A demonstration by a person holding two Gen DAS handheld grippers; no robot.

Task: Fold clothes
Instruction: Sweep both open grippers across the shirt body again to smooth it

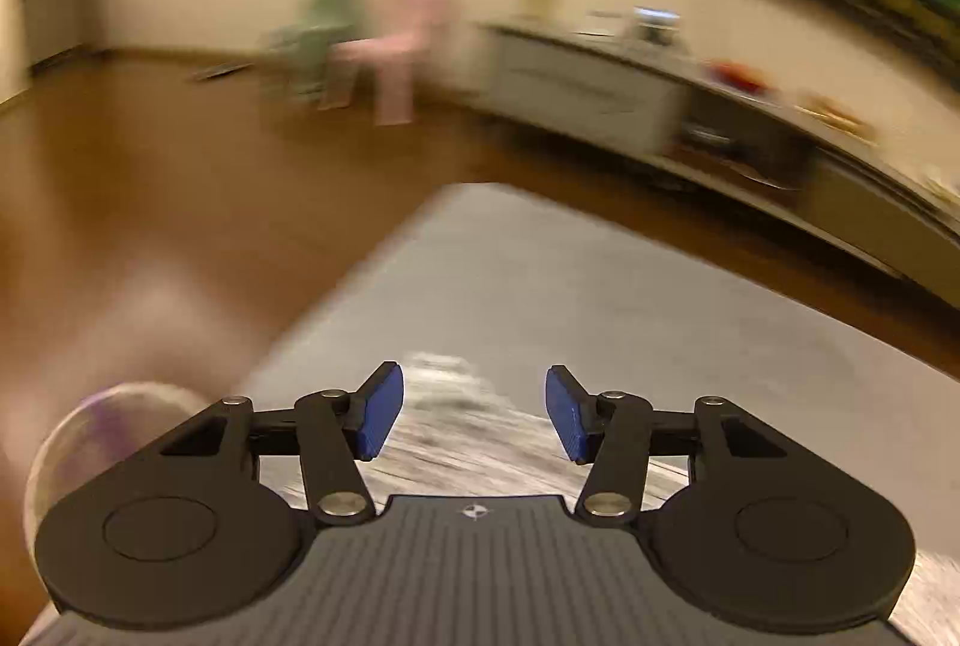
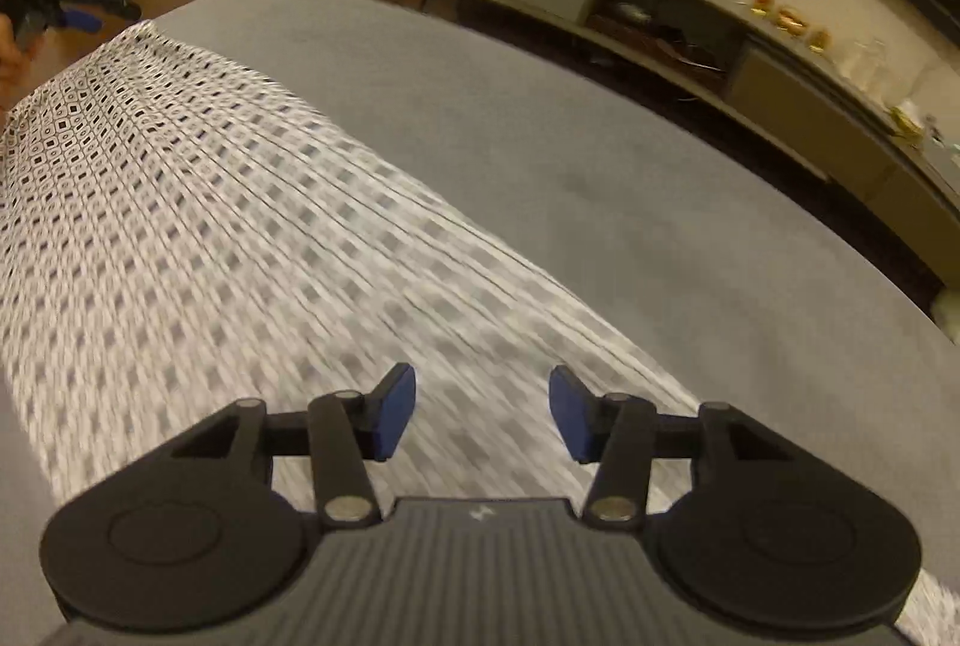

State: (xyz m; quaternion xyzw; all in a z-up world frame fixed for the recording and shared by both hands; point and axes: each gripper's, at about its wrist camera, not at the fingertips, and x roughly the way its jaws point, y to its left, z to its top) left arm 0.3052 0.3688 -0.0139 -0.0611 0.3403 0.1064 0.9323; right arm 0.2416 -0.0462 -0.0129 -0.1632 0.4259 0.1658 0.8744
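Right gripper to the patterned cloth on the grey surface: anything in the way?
Nothing visible. The right gripper is open and empty, with the white, dark-checked patterned cloth lying flat directly below and ahead of it on the grey fabric-covered surface. No other object lies on the cloth. The left gripper is at its far end.

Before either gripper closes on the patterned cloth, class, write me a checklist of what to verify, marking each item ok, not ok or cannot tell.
1. Left gripper empty, jaws apart: ok.
2. Right gripper empty, jaws apart: ok.
3. Patterned cloth lies spread on the grey bed cover: ok.
4. Cloth edge between the right jaws: not ok; they hang above the cloth, short of its edge.
5. Cloth corner under the left jaws: cannot tell; the left wrist view is blurred.
6. Cloth free of wrinkles: cannot tell; blur hides the near part.
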